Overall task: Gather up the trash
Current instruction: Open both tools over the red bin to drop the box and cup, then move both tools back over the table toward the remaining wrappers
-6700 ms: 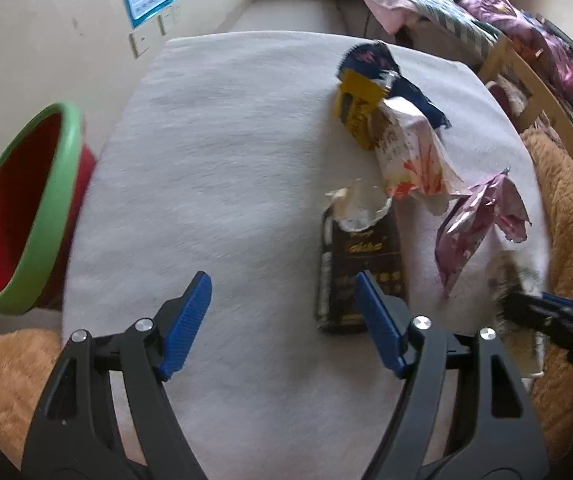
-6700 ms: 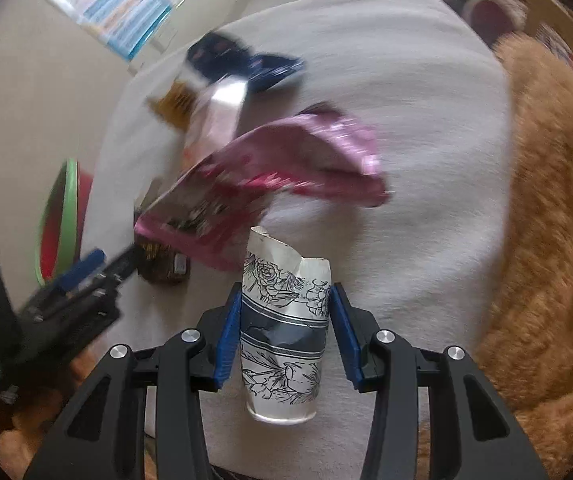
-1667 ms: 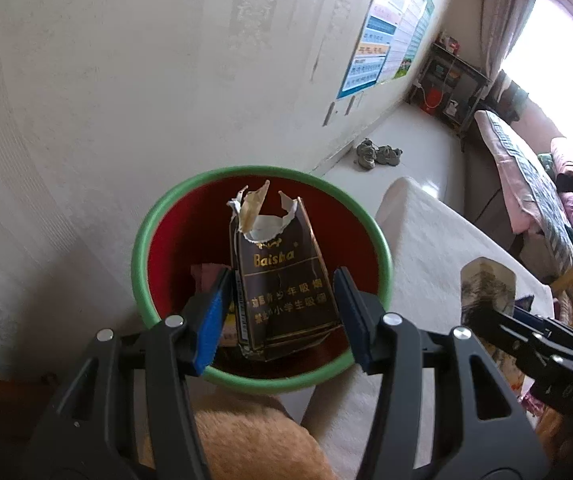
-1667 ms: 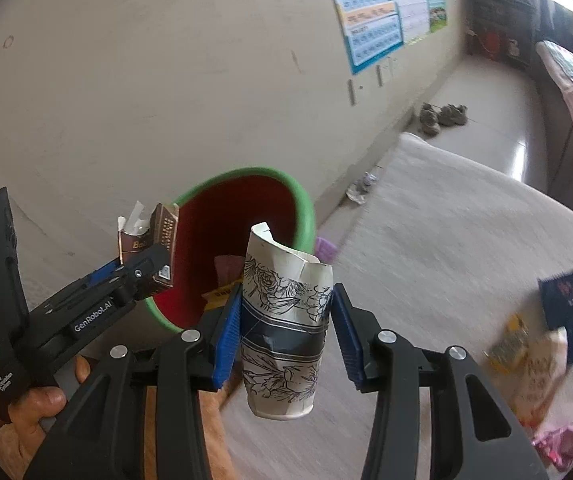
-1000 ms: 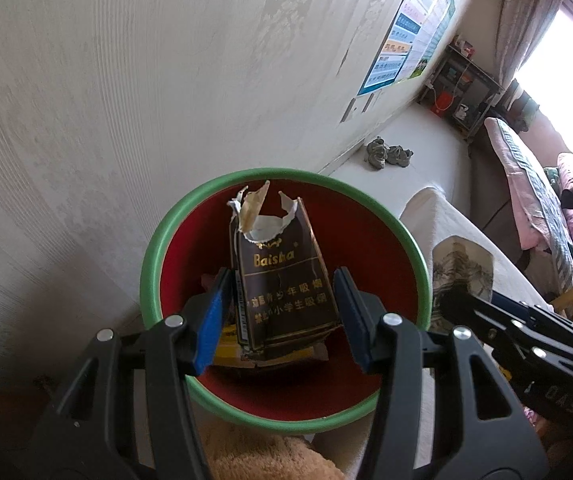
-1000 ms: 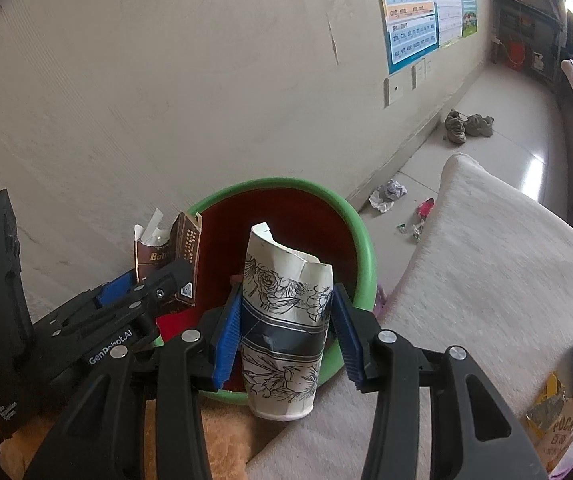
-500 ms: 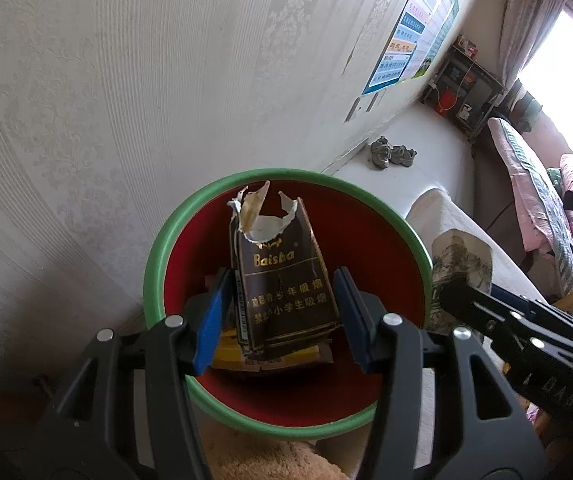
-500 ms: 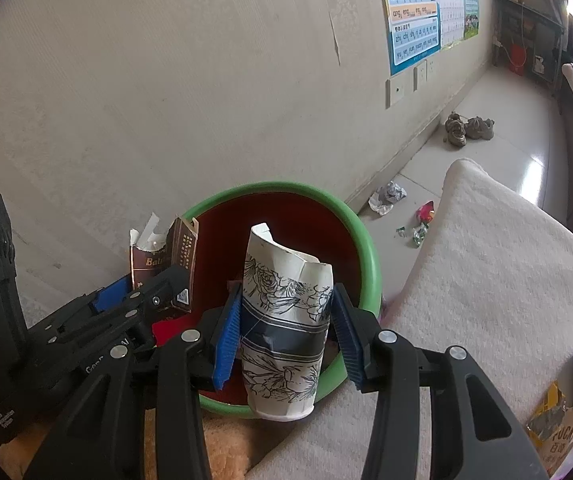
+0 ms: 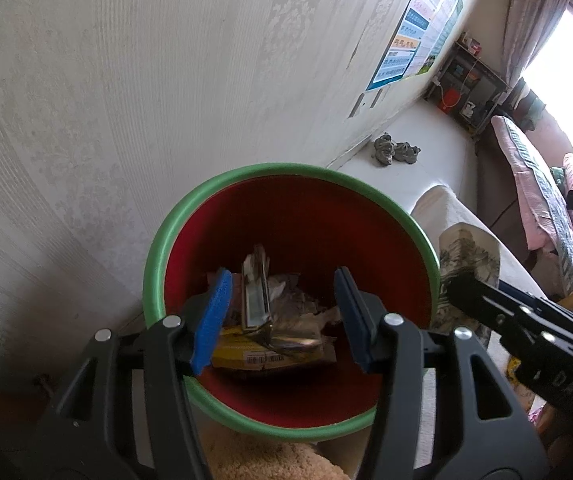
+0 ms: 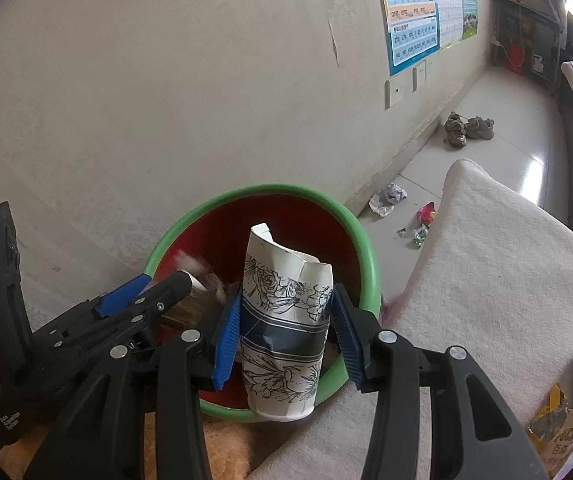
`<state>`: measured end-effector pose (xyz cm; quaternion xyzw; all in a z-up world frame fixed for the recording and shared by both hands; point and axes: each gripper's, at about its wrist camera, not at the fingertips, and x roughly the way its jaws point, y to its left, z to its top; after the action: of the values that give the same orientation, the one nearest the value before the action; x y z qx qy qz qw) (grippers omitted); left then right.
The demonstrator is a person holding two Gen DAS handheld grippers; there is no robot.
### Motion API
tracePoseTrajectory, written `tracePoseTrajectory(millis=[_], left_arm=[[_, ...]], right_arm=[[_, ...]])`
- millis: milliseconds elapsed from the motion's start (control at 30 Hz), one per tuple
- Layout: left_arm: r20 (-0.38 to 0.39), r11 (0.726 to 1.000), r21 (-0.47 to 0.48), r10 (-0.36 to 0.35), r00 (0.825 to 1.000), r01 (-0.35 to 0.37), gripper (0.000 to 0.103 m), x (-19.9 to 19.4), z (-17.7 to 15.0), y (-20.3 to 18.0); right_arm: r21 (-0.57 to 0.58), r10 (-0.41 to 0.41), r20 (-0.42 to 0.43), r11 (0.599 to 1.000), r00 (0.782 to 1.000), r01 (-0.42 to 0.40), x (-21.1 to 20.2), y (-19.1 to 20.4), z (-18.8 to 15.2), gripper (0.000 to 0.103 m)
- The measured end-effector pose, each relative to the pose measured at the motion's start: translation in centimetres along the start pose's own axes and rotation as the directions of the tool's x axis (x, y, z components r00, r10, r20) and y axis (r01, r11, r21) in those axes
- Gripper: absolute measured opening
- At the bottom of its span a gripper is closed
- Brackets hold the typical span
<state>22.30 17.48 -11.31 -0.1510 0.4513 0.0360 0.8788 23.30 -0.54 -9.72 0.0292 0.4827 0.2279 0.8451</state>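
A red bin with a green rim (image 9: 222,196) (image 10: 362,240) stands by the wall. My left gripper (image 9: 282,308) is open and empty right above it. The brown pack (image 9: 256,288) it held is edge-on inside the bin, above the other trash there; it is a blur in the right wrist view (image 10: 196,268). My right gripper (image 10: 286,328) is shut on a crumpled floral paper cup (image 10: 286,320) at the bin's near right rim. The cup also shows in the left wrist view (image 9: 470,256), held by the right gripper.
A white cloth-covered table (image 10: 506,280) lies right of the bin, with wrappers (image 10: 558,428) at its far right. Scraps (image 10: 388,198) and shoes (image 10: 466,128) lie on the floor by the wall. A tan plush surface (image 9: 270,460) is below the bin.
My left gripper has opened and let go of the brown pack, which has dropped into the bin. My right gripper still holds the cup, a little closer to the bin.
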Motion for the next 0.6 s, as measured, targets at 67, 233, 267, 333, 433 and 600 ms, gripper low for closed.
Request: tracePoseTrajectory(millis=[67,233,267,333,433,600], left_arm=[[-0.004,1.0,-0.006,0.005,1.0,-0.005,0.065,0.1,0.0,0.1],[-0.004,1.0,-0.015,0.014,1.0,-0.014,0.066,-0.1,-0.4,0.4],[-0.005,1.0,-0.012,0.017,1.0,-0.017,0.066,-0.2,-0.5,0.4],[-0.005,1.0,-0.005,0.021,1.0,-0.021,0.066,-0.4,-0.7,0.2],[-0.009,1.0,-0.001,0.019,1.0,-0.019,0.066,-0.8,-1.1,-0.2],[-0.014,1.0,0.023,0.009,1.0,-0.008,0.067,-1.8,-2.2,-1.7]], right_arm=[[0.006,0.001,0.006,1.0,1.0,-0.001,-0.1,-0.1,0.0,0.049],[0.027,0.001,0.019,1.0,1.0,-0.002,-0.9,-0.8,-0.3,0.05],[0.033,0.001,0.022,0.999,1.0,-0.002,-1.1,-0.9,-0.4,0.05],[0.046,-0.002,0.024,0.999,1.0,0.0,-1.6,-1.4,-0.8,0.05],[0.065,-0.004,0.027,0.998,1.0,0.002,-2.6,-2.3,-1.5,0.051],[0.107,-0.031,0.054,0.994,0.998,0.025,-5.5,-4.6,-3.2,0.057]])
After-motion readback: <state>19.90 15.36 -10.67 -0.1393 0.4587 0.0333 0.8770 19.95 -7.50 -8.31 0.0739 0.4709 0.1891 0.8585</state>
